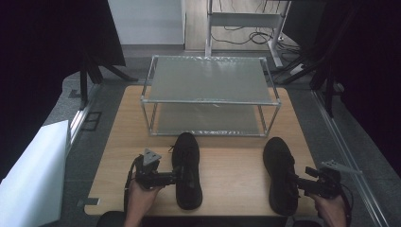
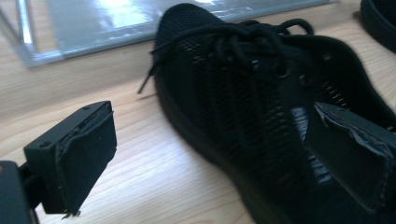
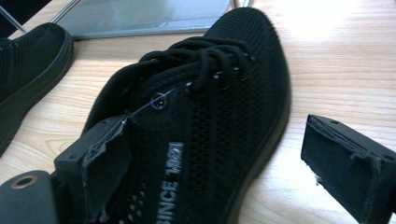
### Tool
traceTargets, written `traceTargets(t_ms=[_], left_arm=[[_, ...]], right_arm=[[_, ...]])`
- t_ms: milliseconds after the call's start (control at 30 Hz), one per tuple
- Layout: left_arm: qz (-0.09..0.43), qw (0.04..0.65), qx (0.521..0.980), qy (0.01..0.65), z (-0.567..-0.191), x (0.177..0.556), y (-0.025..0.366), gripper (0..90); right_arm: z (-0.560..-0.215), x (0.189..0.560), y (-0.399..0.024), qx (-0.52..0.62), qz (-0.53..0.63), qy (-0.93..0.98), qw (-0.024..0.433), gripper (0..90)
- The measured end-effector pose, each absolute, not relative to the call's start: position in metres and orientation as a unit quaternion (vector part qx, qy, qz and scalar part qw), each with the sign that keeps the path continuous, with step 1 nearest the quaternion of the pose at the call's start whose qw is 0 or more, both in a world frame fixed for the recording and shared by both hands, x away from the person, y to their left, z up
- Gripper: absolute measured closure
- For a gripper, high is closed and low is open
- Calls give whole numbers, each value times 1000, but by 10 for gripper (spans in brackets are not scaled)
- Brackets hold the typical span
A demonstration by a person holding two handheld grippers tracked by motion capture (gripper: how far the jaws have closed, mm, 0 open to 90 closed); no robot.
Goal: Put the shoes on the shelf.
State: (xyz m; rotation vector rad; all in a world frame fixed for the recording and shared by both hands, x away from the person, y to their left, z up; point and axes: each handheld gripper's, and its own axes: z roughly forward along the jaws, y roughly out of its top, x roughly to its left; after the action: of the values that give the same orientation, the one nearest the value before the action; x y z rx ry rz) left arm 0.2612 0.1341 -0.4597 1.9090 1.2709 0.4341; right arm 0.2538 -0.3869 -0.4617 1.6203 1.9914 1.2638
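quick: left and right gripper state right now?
Left gripper: open, jaws straddling the side of the left shoe, not clamped.
Right gripper: open, jaws straddling the right shoe, not clamped.

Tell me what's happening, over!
Left tool open, straddling left shoe's side. Right tool open, straddling right shoe's side. Rack beyond, nothing blocking.

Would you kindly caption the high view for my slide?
Two hand-held grippers, left and right, open at black mesh sneakers before a two-tier rack.
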Motion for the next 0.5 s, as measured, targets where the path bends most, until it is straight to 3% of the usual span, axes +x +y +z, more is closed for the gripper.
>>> traceTargets(t_ms=[367, 467, 500], left_arm=[[166, 384, 743, 522, -482, 274, 102, 63], [169, 380, 741, 528, -488, 276, 98, 135], [166, 385, 732, 536, -492, 278, 97, 157]], right_arm=[[-488, 274, -365, 591, 408, 683, 133, 107], [-490, 277, -364, 597, 404, 678, 144, 146], [-490, 277, -365, 605, 400, 671, 154, 215]])
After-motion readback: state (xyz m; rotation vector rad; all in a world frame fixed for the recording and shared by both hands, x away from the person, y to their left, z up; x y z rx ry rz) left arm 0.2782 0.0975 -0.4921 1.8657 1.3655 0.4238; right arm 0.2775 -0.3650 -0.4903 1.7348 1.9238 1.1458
